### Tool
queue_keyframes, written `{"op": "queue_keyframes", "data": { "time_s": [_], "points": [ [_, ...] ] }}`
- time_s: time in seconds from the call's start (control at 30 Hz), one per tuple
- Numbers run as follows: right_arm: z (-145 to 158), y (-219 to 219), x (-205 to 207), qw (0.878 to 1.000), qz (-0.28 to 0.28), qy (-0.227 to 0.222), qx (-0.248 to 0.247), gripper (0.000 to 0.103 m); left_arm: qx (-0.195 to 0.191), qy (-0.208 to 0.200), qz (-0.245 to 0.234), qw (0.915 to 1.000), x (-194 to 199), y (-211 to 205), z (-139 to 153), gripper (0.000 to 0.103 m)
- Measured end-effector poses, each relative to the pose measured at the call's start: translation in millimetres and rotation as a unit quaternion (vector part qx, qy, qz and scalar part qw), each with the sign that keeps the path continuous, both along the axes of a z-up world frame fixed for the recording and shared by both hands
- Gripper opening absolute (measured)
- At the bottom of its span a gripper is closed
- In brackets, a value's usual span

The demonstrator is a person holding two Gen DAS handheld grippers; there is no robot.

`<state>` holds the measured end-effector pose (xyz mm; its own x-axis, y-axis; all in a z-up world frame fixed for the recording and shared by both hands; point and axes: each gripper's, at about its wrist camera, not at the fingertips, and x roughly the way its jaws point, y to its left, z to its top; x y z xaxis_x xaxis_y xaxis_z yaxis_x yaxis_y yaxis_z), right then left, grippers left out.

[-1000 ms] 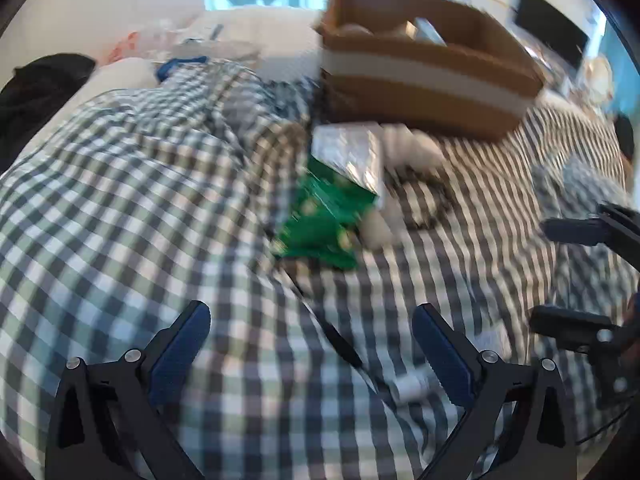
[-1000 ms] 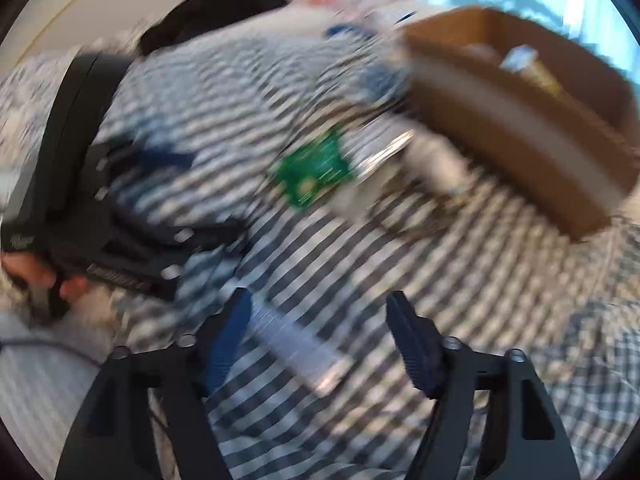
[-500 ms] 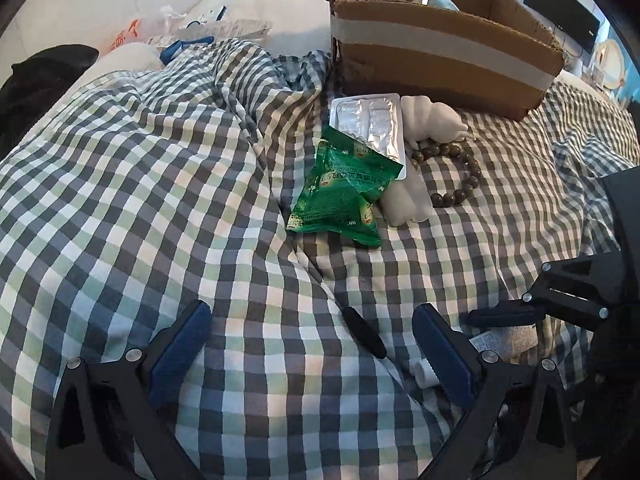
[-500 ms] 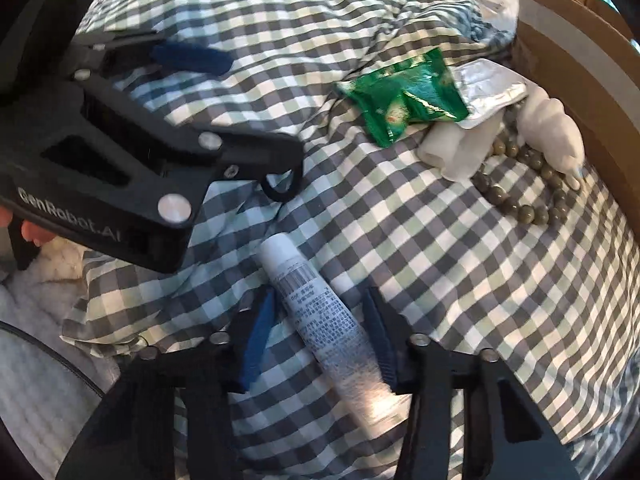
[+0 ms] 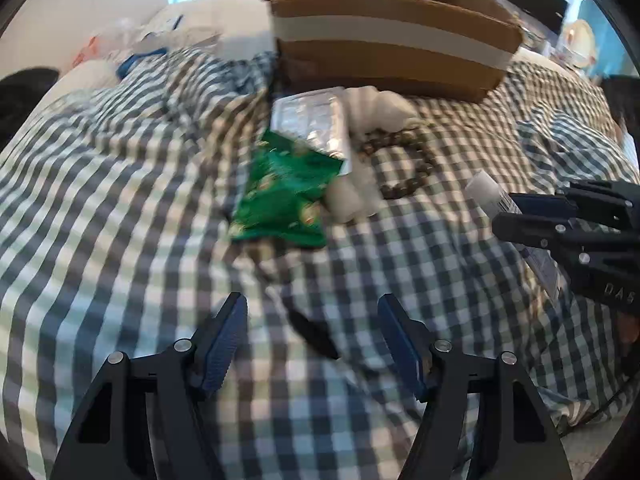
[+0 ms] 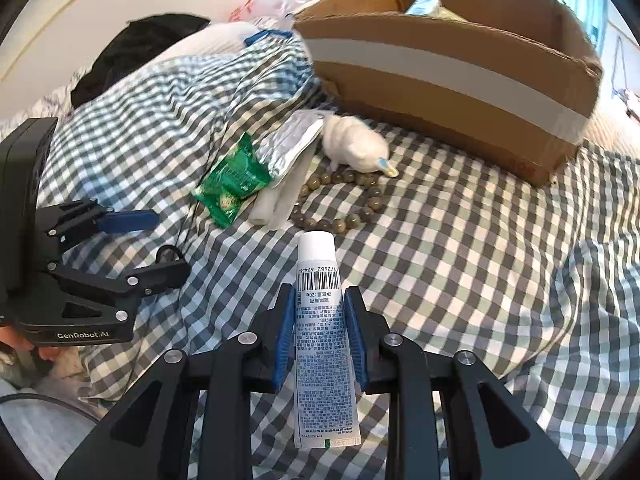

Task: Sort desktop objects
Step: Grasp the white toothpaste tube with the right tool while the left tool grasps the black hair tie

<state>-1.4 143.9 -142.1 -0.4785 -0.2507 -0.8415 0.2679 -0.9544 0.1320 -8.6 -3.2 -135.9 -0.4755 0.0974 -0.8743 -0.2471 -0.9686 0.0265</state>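
My right gripper (image 6: 320, 297) grips a white tube (image 6: 322, 320) with a barcode; its jaws are closing and both pads press on the tube, cap pointing away. In the left wrist view this gripper (image 5: 509, 214) and the tube (image 5: 486, 191) sit at the right edge. My left gripper (image 5: 312, 307) hovers over the checked blanket (image 5: 120, 200), jaws closing, with a small black object (image 5: 314, 334) lying between them, untouched. Farther off lie a green packet (image 5: 280, 196), a silver blister pack (image 5: 314, 120), a white figurine (image 6: 354, 146) and a bead bracelet (image 6: 344, 200).
A brown cardboard box (image 6: 440, 72) with a white tape band stands at the back, with some items inside. A black garment (image 6: 132, 56), a white pillow and plastic bags (image 6: 268, 0) lie behind the blanket. A white roll (image 6: 276, 200) rests beside the packet.
The right gripper has closed on the tube, which now points straight ahead between its pads. The left gripper's jaws have narrowed around the small black object.
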Motion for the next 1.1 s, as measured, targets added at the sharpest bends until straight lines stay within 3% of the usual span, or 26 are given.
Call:
{"op": "queue_keyframes", "data": {
  "time_s": [0.13, 0.23, 0.3, 0.33, 0.43, 0.57, 0.6, 0.97, 1.1],
  "points": [
    [2, 4, 0, 1.000, 0.005, -0.003, -0.006, 0.025, 0.002, 0.033, -0.029, 0.9990, -10, 17, 9, 0.071],
    [2, 4, -6, 1.000, 0.003, -0.002, -0.017, 0.025, -0.012, -0.017, -0.052, 0.9984, -20, 25, -16, 0.070],
    [2, 8, -7, 1.000, -0.004, -0.006, -0.028, 0.025, -0.030, -0.061, -0.042, 0.9968, -24, 22, -36, 0.058],
    [3, 11, -6, 0.999, -0.006, -0.008, -0.032, 0.025, -0.036, -0.079, -0.033, 0.9957, -25, 18, -43, 0.058],
    [2, 12, -6, 0.999, -0.009, -0.009, -0.035, 0.025, -0.010, -0.084, -0.022, 0.9961, -23, 8, -40, 0.055],
    [1, 11, -6, 0.999, -0.005, -0.010, -0.033, 0.025, -0.017, -0.083, -0.011, 0.9963, -19, 1, -38, 0.017],
    [1, 11, -6, 0.999, -0.005, -0.012, -0.033, 0.025, -0.008, -0.085, -0.010, 0.9963, -18, -1, -37, 0.012],
    [1, 10, -6, 0.999, -0.006, -0.014, -0.028, 0.025, -0.010, -0.104, -0.020, 0.9943, -7, -2, -33, 0.016],
    [0, 10, -6, 0.999, -0.006, -0.016, -0.028, 0.025, -0.002, -0.110, -0.030, 0.9934, -3, -2, -32, 0.029]
  ]
}}
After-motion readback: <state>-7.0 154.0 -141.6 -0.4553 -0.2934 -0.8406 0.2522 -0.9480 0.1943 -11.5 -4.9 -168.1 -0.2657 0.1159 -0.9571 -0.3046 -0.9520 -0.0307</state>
